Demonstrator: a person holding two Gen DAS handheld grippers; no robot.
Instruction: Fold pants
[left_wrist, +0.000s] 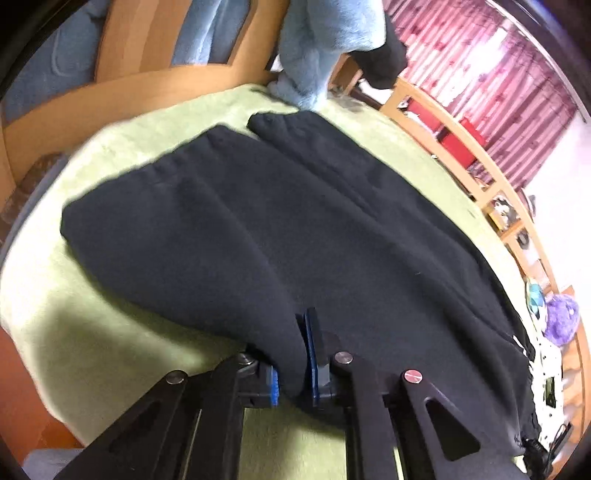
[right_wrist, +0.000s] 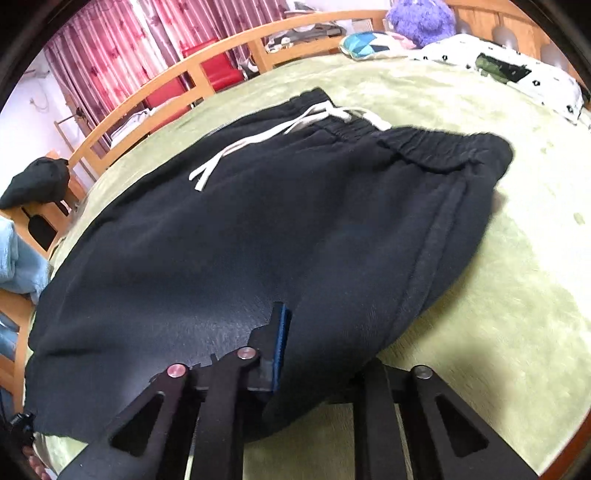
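Note:
Black sweatpants (left_wrist: 295, 221) lie spread on a green blanket (left_wrist: 110, 332). In the left wrist view both leg ends (left_wrist: 236, 136) point away, and my left gripper (left_wrist: 293, 363) is shut on a fold of the pants' near edge, black cloth bunched between its blue pads (left_wrist: 309, 350). The right wrist view shows the elastic waistband (right_wrist: 424, 147) and white drawstring (right_wrist: 258, 136) at the far side. My right gripper (right_wrist: 295, 350) is shut on the pants' near edge. Only one of its fingers (right_wrist: 279, 339) shows; cloth covers the other.
A wooden bed rail (right_wrist: 221, 62) runs along the far side, with red curtains (right_wrist: 129, 44) behind it. A light blue fleece (left_wrist: 325, 44) hangs at the foot. A purple plush (right_wrist: 421, 18), a patterned pillow (right_wrist: 365, 44) and white spotted bedding (right_wrist: 517, 77) sit near the head.

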